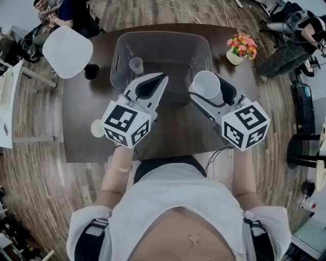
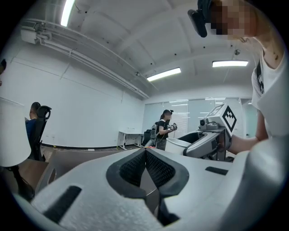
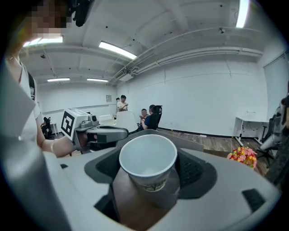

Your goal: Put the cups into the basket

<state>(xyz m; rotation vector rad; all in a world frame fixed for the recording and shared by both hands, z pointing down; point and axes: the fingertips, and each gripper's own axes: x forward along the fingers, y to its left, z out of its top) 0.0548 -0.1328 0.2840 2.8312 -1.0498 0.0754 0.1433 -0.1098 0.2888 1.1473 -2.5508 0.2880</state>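
Holding a cup [image 1: 206, 83] clamped in our right hand-held gripper [image 3: 149, 171], left hand-held gripper [image 2: 145, 151] closed empty; next we should release it over the basket [image 1: 193, 48].

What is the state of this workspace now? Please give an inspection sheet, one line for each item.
Surface: dark brown table, no damage seen.
Job's things: clear basket at the far side, one small clear cup inside; white paper cup in the right gripper; pale round thing, perhaps a cup, near the table's left edge.
Clutter: flower pot right of the basket; small black thing left of it.
Grippers: left gripper jaws together, empty; right gripper jaws closed on the paper cup.
Cables: thin cable at the near table edge; floor cable beyond the table.
Surroundings: wooden floor, white chair, seated people at the far corners.
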